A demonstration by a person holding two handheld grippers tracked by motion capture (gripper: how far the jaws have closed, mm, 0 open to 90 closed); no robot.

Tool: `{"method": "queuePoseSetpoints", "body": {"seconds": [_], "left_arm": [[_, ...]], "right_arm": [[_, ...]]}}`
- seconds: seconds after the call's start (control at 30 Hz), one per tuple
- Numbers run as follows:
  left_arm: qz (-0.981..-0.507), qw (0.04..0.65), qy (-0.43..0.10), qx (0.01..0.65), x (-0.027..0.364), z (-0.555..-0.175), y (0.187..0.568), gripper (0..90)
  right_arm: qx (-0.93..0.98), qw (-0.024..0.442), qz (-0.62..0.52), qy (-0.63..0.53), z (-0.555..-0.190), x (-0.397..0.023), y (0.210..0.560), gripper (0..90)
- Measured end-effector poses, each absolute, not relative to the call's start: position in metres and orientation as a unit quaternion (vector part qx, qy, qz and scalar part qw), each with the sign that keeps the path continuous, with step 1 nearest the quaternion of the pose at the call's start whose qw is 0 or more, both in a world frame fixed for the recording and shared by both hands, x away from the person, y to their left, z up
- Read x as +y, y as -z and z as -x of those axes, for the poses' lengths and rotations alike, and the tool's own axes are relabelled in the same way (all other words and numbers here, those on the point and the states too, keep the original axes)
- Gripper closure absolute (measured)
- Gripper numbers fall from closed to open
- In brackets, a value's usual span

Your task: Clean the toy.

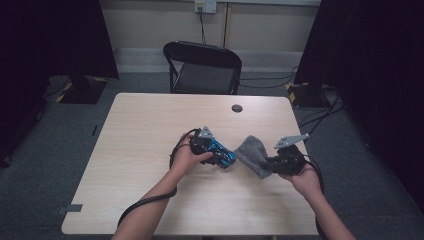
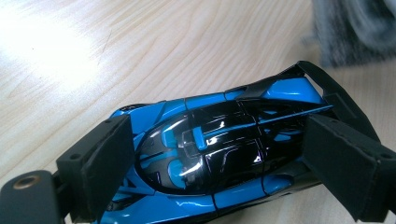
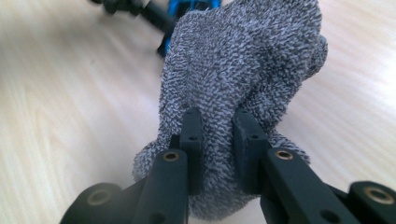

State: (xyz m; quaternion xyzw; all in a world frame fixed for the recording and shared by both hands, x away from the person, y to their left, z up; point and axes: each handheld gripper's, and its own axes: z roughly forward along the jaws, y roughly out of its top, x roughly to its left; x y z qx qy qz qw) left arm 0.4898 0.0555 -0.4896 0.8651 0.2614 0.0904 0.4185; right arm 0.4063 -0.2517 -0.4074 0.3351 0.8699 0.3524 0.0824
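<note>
car [image 2: 219,154] lay on table [image 1: 145,135], clamped by left gripper [image 1: 216,152] | cloth [image 1: 253,154] just right of car, pinched in narrow right gripper [image 1: 274,164] | step: likely wiping car, cloth not yet on it | next: bring cloth onto car roof | around: chair [image 1: 202,67] beyond table, well off car; nothing blocked.

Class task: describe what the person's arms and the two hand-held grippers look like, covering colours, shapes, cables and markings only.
Each hand-held gripper is black. The left hand-held gripper and the right hand-held gripper each carry a grey three-cornered plate on top. A black cable trails from the left one along the forearm. The jaws are flat black pads on black links with brass-coloured pivot rings. The forearms are bare, with no sleeves in view.
</note>
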Motion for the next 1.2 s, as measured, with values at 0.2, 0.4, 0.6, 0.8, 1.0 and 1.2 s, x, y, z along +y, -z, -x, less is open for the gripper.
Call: {"method": "queuePoseSetpoints", "body": {"seconds": [0.2,0.4,0.6,0.8,1.0,1.2], "left_arm": [[-0.865,0.419,-0.091,0.260,0.056,-0.490,0.490,9.3],[-0.865,0.420,-0.091,0.259,0.056,-0.490,0.490,9.3],[-0.864,0.422,-0.091,0.259,0.056,-0.490,0.490,9.3],[-0.863,0.423,-0.093,0.259,0.056,-0.490,0.491,9.3],[-0.864,0.422,-0.092,0.259,0.056,-0.490,0.490,9.3],[-0.863,0.424,-0.093,0.259,0.057,-0.489,0.491,9.3]], "right_arm": [[0.855,0.095,-0.359,-0.362,-0.427,-0.249,0.401,76.3],[0.847,0.108,-0.370,-0.365,-0.452,-0.236,0.401,76.3],[0.847,0.108,-0.375,-0.361,-0.475,-0.218,0.409,76.3],[0.848,0.102,-0.369,-0.366,-0.496,-0.198,0.419,76.3],[0.852,0.094,-0.364,-0.364,-0.512,-0.183,0.431,76.3],[0.857,0.090,-0.367,-0.350,-0.526,-0.174,0.443,76.3]]}}
